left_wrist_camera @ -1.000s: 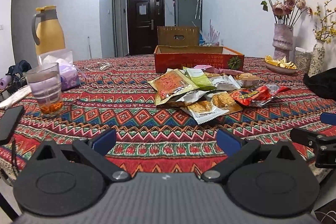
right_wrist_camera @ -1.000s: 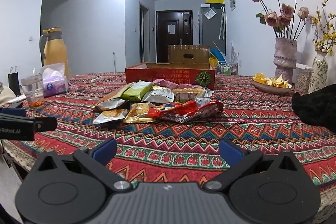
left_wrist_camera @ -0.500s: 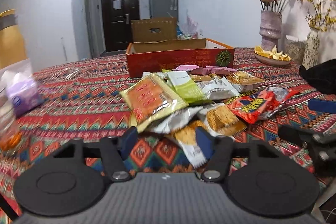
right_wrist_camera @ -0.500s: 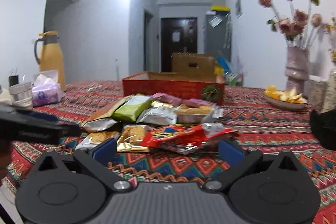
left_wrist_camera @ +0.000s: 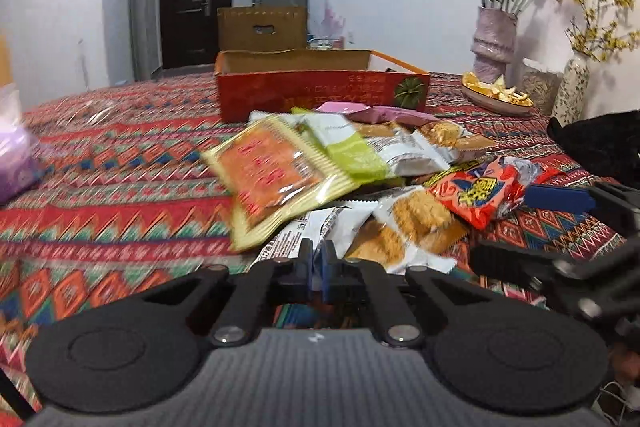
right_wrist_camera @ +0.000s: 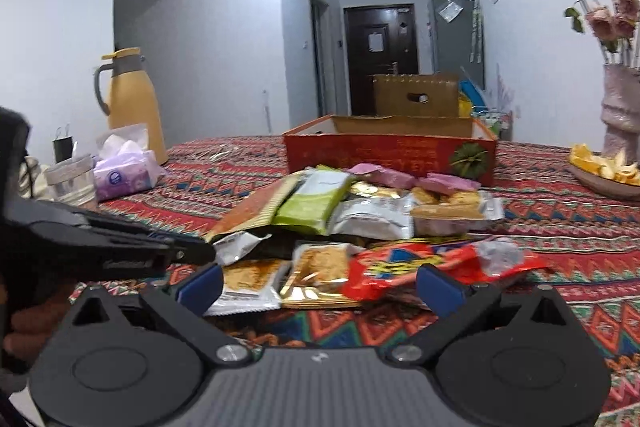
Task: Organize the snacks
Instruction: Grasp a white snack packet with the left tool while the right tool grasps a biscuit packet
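Left wrist view shows the left gripper (left_wrist_camera: 316, 267) with its two fingers drawn together on the near edge of a white packet (left_wrist_camera: 320, 227), the closest piece of the snack pile (left_wrist_camera: 360, 179). From this angle the thin wrapper edge seems pinched between the pads, though the fingers hide the exact contact. The packet's long axis runs away from the gripper and a little rightward, toward the box (left_wrist_camera: 320, 87), so a lift and a carry straight ahead should, in my judgement, bring it over the box's open top.

Right wrist view shows the right gripper (right_wrist_camera: 320, 283) with fingers spread wide and nothing between them. It hovers just short of the pile's near edge, facing a red bag (right_wrist_camera: 420, 263) and a gold packet (right_wrist_camera: 316, 267). The red bag lies crosswise to the fingers, its long axis running left to right, so a grab would likely take it across its narrow width.

Snacks lie heaped on the tabletop (left_wrist_camera: 120, 187) between both grippers and the box (right_wrist_camera: 388, 155), which stands just behind the pile and looks empty from here, though its floor is hidden. The left gripper (right_wrist_camera: 188, 251) reaches in from the left in the right view, its tip at the white packet (right_wrist_camera: 236, 247). Sorting looks barely begun: the left hand has the first piece, and the right is nearer the red bag.
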`<state>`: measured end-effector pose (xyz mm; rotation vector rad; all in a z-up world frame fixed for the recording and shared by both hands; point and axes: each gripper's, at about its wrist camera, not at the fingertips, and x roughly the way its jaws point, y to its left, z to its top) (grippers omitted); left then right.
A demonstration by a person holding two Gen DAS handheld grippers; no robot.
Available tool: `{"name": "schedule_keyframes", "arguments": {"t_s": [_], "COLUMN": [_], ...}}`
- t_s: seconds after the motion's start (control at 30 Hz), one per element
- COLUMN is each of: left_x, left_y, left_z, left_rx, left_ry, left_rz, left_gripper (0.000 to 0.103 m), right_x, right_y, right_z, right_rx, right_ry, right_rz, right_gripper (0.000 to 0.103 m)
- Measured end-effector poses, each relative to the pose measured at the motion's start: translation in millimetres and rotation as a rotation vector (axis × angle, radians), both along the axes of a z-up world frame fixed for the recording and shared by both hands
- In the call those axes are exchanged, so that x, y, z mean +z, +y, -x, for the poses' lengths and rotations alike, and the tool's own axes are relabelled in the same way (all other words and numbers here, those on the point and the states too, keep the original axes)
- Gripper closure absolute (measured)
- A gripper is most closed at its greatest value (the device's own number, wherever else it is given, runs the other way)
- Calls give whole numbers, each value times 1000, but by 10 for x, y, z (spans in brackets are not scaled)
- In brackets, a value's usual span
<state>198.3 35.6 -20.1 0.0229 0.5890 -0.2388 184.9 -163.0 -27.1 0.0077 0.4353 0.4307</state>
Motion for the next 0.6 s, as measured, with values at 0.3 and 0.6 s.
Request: {"name": "schedule_keyframes", "arguments": {"t_s": [0.3, 0.6], "left_x": [58, 14], "left_y": [395, 456], "left_z": [481, 254], "left_rx": [68, 60], "left_ry": [30, 24], "left_rz": [17, -36], "left_gripper": [98, 38], "right_x": [-85, -127], "right_y": [662, 660], "right_z": [-346, -332], "right_rx": [144, 163], "right_ry": [82, 166], "right_rz": [122, 178], "right_gripper": [34, 59]}}
